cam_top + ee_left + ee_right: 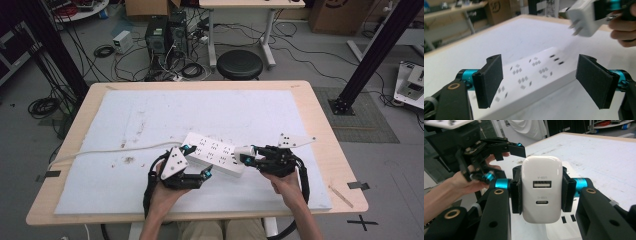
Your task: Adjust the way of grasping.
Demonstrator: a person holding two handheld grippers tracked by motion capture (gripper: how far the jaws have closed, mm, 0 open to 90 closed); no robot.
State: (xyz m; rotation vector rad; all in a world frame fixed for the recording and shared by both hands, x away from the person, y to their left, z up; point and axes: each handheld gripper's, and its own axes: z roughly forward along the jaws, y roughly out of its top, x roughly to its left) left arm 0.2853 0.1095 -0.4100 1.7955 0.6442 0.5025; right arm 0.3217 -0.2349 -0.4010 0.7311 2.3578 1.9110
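White plastic fills my right gripper (pixel 541 190): its jaws are clamped on the sides of a USB charger (pixel 541 188), held just above the right end of the power strip (pixel 214 153), prongs toward it. My left gripper (pixel 544 82) stands wide apart with the strip's other end between the jaws, pads not touching. The strip lies on the white mat (pixel 150 120).

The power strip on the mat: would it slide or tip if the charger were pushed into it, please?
The power strip lies flat and long, so tipping seems unlikely. It looks like stiff plastic. With the left gripper open around it, not clamping, it might slide on the mat.
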